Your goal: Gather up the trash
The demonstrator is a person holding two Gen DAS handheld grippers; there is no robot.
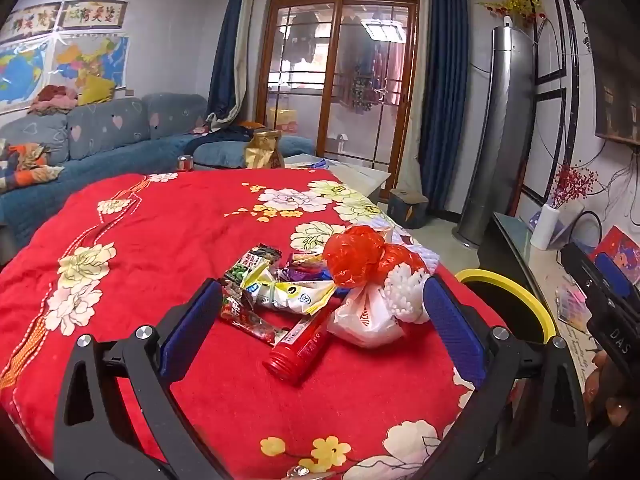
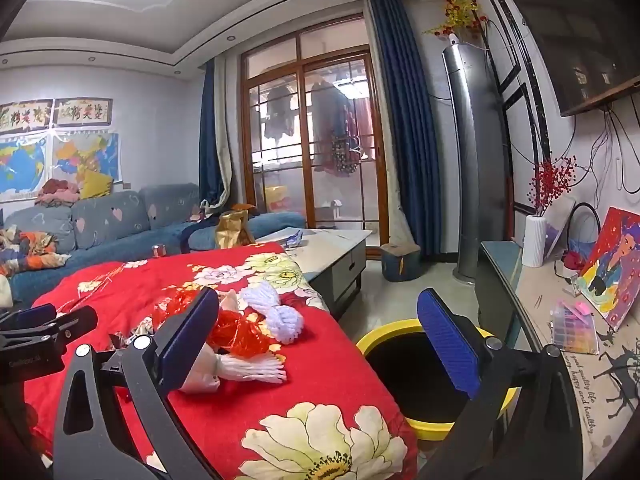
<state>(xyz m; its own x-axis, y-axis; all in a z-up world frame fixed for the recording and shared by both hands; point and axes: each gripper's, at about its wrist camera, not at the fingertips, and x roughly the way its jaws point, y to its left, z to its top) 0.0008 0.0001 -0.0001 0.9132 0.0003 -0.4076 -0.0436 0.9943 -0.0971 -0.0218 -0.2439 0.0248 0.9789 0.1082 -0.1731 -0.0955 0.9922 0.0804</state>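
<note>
A pile of trash lies on the red floral cloth (image 1: 168,240): snack wrappers (image 1: 264,280), a red tube (image 1: 298,344), a white plastic bag (image 1: 360,316), a red plastic bag (image 1: 356,256) and white foam netting (image 1: 404,292). My left gripper (image 1: 320,312) is open, its blue pads on either side of the pile, just above it. My right gripper (image 2: 320,332) is open and empty, over the table's right edge, with the yellow-rimmed black bin (image 2: 420,364) below. The red bag (image 2: 236,330) and foam netting (image 2: 276,312) show in the right wrist view. The bin's rim (image 1: 516,292) shows in the left wrist view.
A grey coffee table (image 2: 336,252) stands beyond the cloth. A blue sofa (image 1: 100,136) is at the back left. A side counter (image 2: 560,320) with a white vase (image 2: 534,240), a painting and a plastic box runs along the right. A tall silver air conditioner (image 2: 472,160) stands by the curtain.
</note>
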